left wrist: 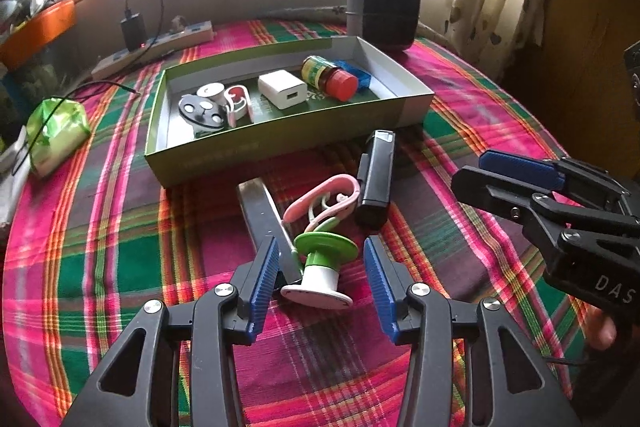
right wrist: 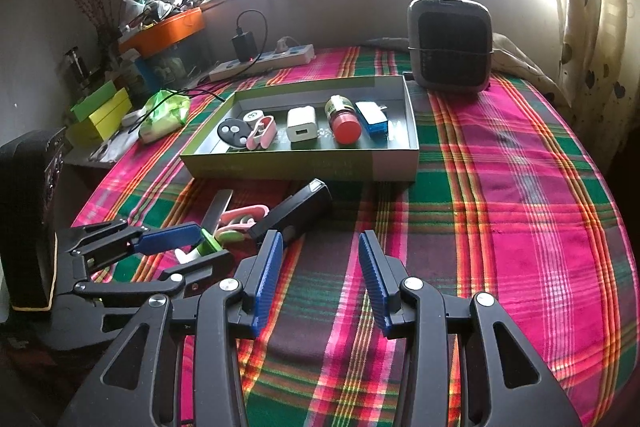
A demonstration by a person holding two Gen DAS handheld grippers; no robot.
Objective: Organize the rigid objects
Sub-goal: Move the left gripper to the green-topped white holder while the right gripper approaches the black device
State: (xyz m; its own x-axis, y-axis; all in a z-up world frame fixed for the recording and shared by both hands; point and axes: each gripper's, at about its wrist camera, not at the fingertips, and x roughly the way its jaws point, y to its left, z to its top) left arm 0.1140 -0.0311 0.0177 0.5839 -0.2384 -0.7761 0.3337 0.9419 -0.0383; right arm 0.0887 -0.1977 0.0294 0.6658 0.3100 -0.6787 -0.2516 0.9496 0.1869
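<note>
Two grippers in view, both with blue-padded fingers spread apart and nothing clamped. Left gripper: fingers wide, straddling a green-and-white spool-shaped piece that lies tipped on the plaid cloth; pads stand either side of it with a gap on each side, no contact seen. Just beyond the spool: a pink clip, and a flat grey metal bar running under the left finger's tip. A black rectangular device lies just right of the clip, one end near the box.

Right gripper: fingers parted to a moderate gap over bare cloth, empty, to the right of the loose pile.

Green shallow box sits behind the loose items. Inside, left to right: a black oval remote, a white round piece, a second pink clip, a white charger block, a red-capped bottle on its side, a blue item.

Farther back: a power strip with black adapter, a grey heater, a green bag at left.
</note>
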